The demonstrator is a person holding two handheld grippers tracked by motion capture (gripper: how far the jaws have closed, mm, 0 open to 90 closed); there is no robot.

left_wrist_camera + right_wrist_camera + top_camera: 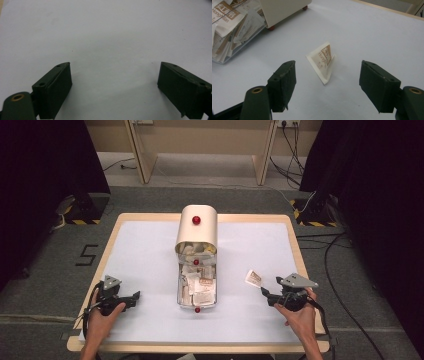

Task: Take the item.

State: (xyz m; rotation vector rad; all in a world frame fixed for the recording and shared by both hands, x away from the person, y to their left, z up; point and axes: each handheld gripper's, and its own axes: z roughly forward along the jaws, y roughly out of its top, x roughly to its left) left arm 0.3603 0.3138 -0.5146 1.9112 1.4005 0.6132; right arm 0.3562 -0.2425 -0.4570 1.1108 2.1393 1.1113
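Sachet (322,62) lies loose on the white tabletop (150,250), right of the clear drawer (196,292) packed with more sachets, just ahead of your right hand-held gripper (327,85). Its jaws stand wide open, nothing between the pads. Your left hand-held gripper (115,87) sits near-left on bare tabletop, jaws wide open too, holding nothing. Cream cabinet (197,227) sits behind the drawer.

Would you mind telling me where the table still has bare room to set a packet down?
The white table top is bare left of the box and its drawer, ahead of the left gripper. It is also bare right of the box, beyond the packet lying by the open right gripper. The middle is crowded: the drawer is full of packets.
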